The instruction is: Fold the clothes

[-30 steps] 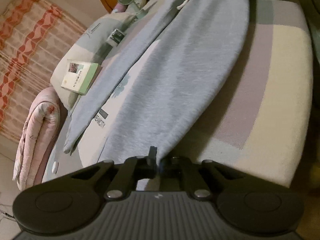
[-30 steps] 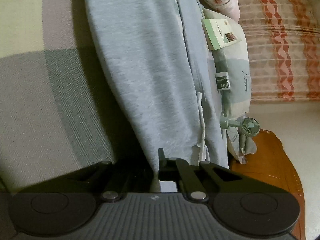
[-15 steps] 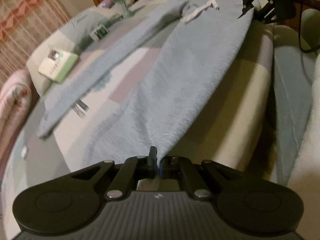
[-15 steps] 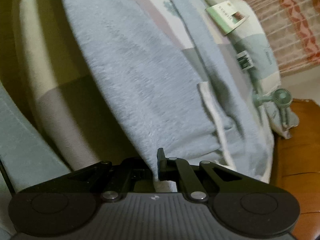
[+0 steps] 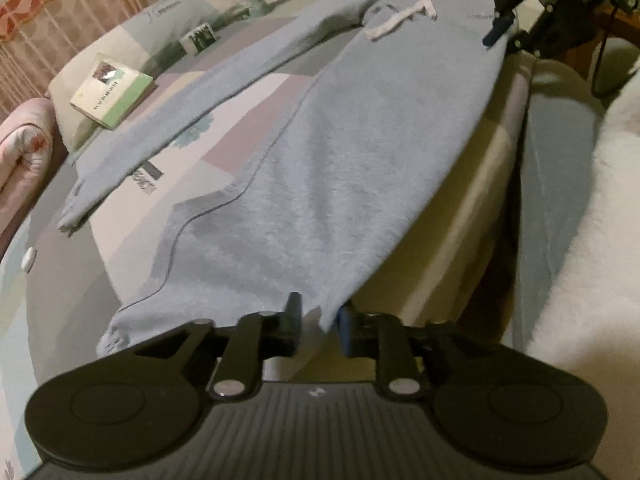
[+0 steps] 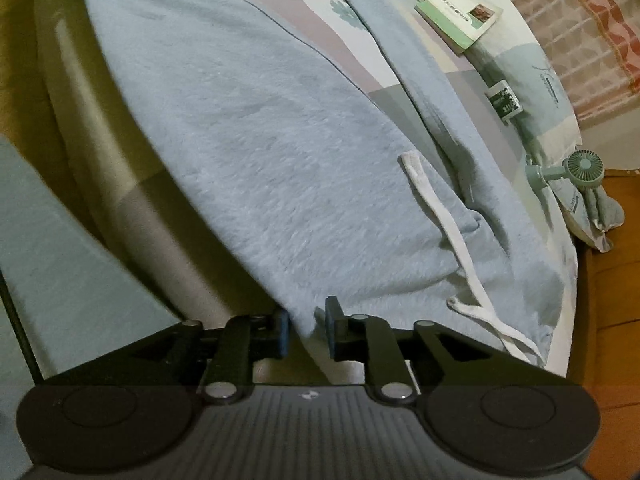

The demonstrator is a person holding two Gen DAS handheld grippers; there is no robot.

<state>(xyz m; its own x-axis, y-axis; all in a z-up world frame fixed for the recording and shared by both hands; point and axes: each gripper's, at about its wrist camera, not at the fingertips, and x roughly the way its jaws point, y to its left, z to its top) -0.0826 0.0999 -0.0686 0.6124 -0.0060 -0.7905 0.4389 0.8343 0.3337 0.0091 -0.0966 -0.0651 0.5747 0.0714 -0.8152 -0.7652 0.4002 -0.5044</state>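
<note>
Light grey sweatpants (image 5: pixel 340 160) lie lengthwise along the bed's near edge, one leg spread away to the left. My left gripper (image 5: pixel 320 322) is at the hem end. Its jaws are opening; the cloth's edge hangs loose between the pads. My right gripper (image 6: pixel 307 328) is at the waist end beside the white drawstring (image 6: pixel 452 232). Its jaws are also opening, with the sweatpants (image 6: pixel 260 140) slack between them. In the left wrist view the right gripper (image 5: pixel 498 20) shows far off at the waistband.
A green and white book (image 5: pixel 112 96) and a small green fan (image 6: pixel 576 168) rest near the pillow. A pink rolled quilt (image 5: pixel 20 148) lies at the far left. The patchwork sheet (image 5: pixel 248 92) drops off at the bed edge, beside a person's leg (image 5: pixel 552 200).
Both grippers have gone from pinching the sweatpants to standing apart, with gaps between the pads. Both views have pulled up and tilted, so the cloth now lies flatter on the bed.
</note>
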